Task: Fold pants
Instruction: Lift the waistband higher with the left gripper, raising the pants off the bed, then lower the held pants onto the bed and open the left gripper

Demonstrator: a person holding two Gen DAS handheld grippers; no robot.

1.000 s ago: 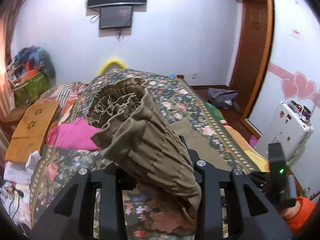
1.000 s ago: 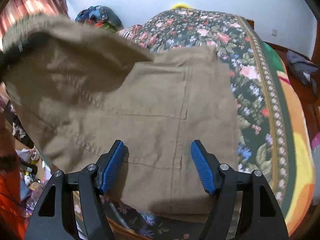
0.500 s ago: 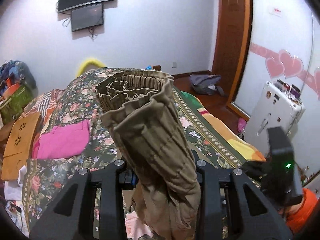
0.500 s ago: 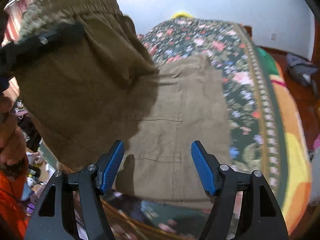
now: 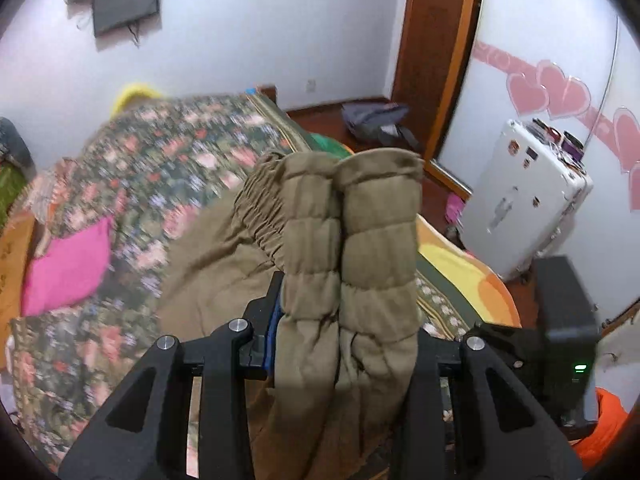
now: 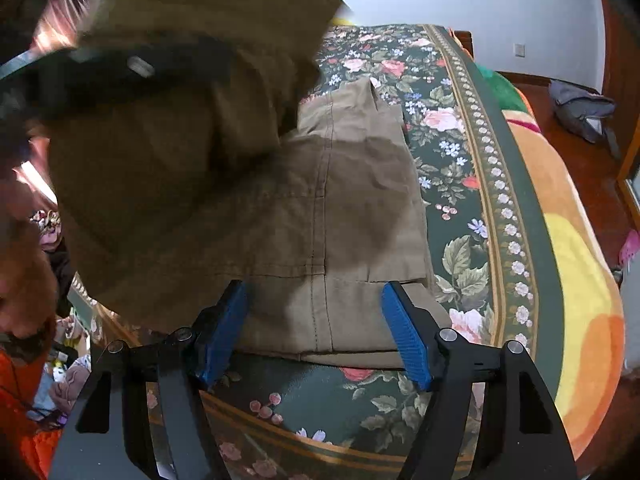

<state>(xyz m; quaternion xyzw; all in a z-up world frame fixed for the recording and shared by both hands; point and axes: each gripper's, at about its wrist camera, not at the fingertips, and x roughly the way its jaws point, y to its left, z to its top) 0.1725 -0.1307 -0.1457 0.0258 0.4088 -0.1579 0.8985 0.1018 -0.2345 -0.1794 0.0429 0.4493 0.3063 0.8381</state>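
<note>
Gripping the bunched elastic waistband of the khaki pants [image 5: 352, 264], the left gripper [image 5: 344, 320] had its fingers pinched tight on the fabric, so the waistband stuck up in a thick doubled roll right in front of that camera. The rest of the pants trailed down from there onto the floral bedspread [image 5: 168, 160], with the lower part lying flat on the bed [image 6: 360, 208] in the right wrist view, seam running toward the camera and the near edge sitting between the right gripper's blue pads [image 6: 404, 336]. The right gripper [image 6: 316, 332] had its fingers spread wide with nothing between them, hovering just above the near edge of the cloth; couldn't tell if the pads were actually touching it. The lifted part of the pants filled the upper left of that view, blurry, with the left gripper's black finger across it. A pink cloth [image 5: 68, 268] lay on the bedspread off to the left, and a white case [image 5: 524, 200] stood by the wall.
</note>
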